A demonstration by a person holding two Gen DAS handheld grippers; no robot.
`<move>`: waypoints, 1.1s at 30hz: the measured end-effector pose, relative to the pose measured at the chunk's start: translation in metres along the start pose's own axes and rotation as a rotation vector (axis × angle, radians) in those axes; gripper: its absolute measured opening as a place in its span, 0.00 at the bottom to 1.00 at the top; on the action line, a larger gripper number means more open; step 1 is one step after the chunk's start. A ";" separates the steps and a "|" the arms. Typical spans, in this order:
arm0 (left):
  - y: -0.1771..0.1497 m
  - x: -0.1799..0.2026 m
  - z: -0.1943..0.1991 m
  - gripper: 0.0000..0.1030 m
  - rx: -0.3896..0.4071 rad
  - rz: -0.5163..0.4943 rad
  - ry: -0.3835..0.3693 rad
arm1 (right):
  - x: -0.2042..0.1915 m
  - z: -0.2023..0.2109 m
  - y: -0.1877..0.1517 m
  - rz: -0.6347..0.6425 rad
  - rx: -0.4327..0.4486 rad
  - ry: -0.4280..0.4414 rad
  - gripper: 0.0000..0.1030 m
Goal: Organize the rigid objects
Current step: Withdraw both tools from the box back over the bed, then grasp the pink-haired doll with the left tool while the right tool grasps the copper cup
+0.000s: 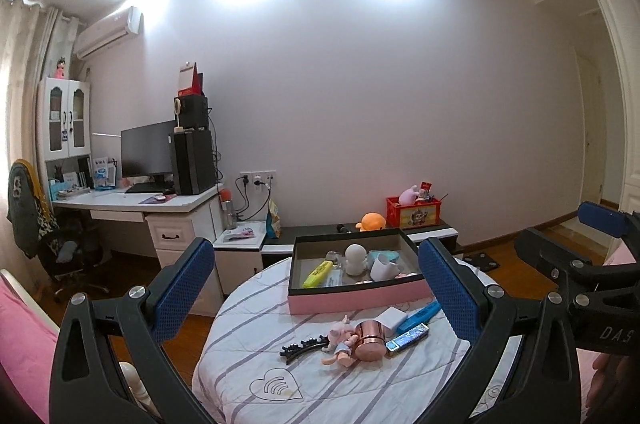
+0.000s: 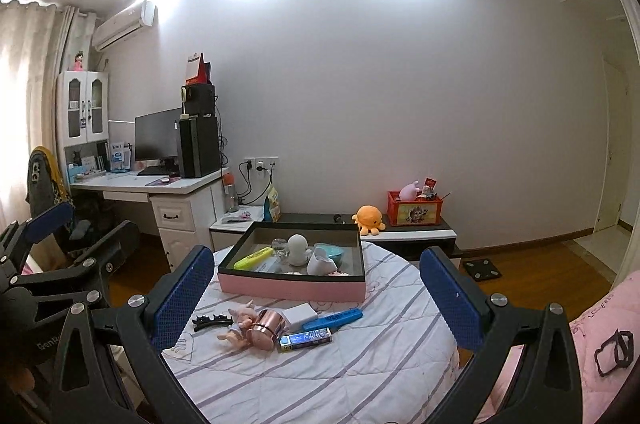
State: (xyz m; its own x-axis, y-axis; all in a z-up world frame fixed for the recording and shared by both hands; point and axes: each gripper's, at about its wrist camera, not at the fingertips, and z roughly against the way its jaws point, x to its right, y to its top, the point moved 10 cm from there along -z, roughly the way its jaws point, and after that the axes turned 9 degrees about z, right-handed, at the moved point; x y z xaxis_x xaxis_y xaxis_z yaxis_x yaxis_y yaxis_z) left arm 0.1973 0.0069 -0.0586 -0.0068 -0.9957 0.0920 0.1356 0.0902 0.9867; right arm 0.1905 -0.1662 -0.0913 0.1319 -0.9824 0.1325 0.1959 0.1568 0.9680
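Pink-sided box (image 1: 356, 298), dark inside, on the far part of the striped round counter (image 1: 320, 384); holds a yellow highlighter (image 1: 318, 273), white figure (image 1: 355, 259), white cup (image 1: 383, 267), teal dish (image 2: 332, 251).

Loose items near the box, on the counter:
- copper cup (image 1: 370, 340), lying on its side, touching a small doll (image 1: 340, 342) on its left
- black hair clip (image 1: 302, 346), left of the doll
- white block (image 1: 391, 318)
- blue bar (image 1: 420, 314), right of the block
- blue lighter (image 1: 408, 338), near the cup

Left tool (image 1: 316, 296): jaws wide apart, empty, above the counter.
Right tool (image 2: 316, 298): jaws wide apart, empty, beside the left.
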 end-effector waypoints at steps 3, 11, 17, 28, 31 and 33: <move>-0.001 0.000 0.000 1.00 0.000 -0.002 -0.001 | 0.000 0.002 0.000 0.000 0.002 0.000 1.00; -0.023 -0.007 -0.016 1.00 -0.076 0.002 -0.022 | 0.002 -0.014 -0.013 0.008 -0.044 -0.001 1.00; -0.068 -0.041 -0.052 1.00 -0.221 0.024 0.039 | 0.009 -0.046 -0.046 -0.003 -0.141 -0.003 1.00; -0.181 -0.057 -0.125 1.00 -0.533 0.071 0.026 | 0.020 -0.113 -0.133 -0.045 -0.379 0.014 1.00; -0.195 -0.043 -0.142 1.00 -0.571 0.082 -0.018 | 0.022 -0.127 -0.151 -0.048 -0.427 0.024 1.00; -0.199 -0.038 -0.152 1.00 -0.577 0.067 -0.018 | 0.025 -0.135 -0.161 -0.055 -0.454 0.024 1.00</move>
State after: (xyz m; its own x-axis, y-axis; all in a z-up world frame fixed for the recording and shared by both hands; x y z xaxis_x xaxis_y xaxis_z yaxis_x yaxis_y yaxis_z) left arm 0.3214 0.0243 -0.2786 0.0038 -0.9873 0.1589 0.6543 0.1226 0.7462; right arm 0.2936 -0.2018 -0.2724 0.1311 -0.9886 0.0735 0.6084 0.1388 0.7814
